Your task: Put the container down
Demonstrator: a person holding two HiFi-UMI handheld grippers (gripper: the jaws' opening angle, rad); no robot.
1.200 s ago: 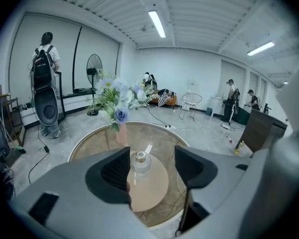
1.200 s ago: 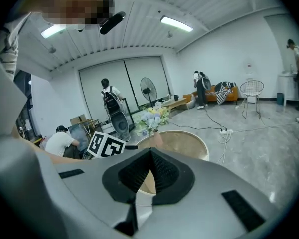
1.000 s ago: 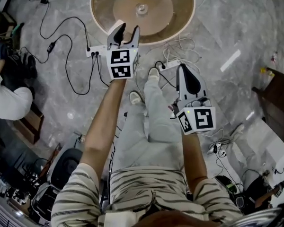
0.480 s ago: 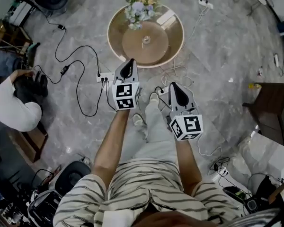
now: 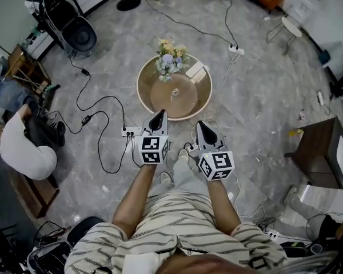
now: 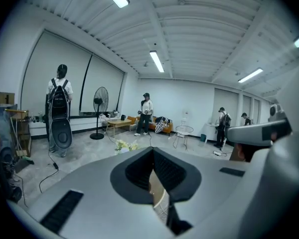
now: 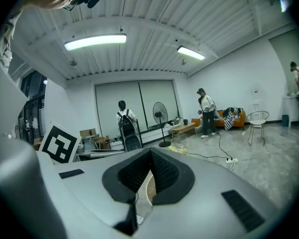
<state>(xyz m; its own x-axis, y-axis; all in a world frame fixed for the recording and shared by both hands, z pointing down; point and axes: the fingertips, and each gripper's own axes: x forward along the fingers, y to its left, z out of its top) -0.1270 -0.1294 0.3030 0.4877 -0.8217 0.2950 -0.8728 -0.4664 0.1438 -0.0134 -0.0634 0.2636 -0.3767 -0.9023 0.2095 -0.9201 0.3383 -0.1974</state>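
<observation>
A round wooden table (image 5: 154,104) stands on the grey marble floor ahead of me. On it are a bunch of flowers (image 5: 170,56), a white box (image 5: 195,70) and a small clear container (image 5: 174,92) near the middle. My left gripper (image 5: 159,115) hangs just short of the table's near edge, shut and holding nothing. In the left gripper view its jaws (image 6: 152,152) meet at the tip. My right gripper (image 5: 200,125) is beside it, a little lower and to the right. It is shut and holds nothing, as the right gripper view (image 7: 149,156) shows.
A power strip (image 5: 131,131) and black cables lie on the floor left of the grippers. A person (image 5: 20,150) crouches at the far left. A dark wooden cabinet (image 5: 317,153) is at the right. A black fan-like device (image 5: 74,33) stands at the upper left.
The left gripper's jaws were apart over the table's edge and have shut. Both grippers have drawn back from the table and closer together. The head view now takes in more of the room.
</observation>
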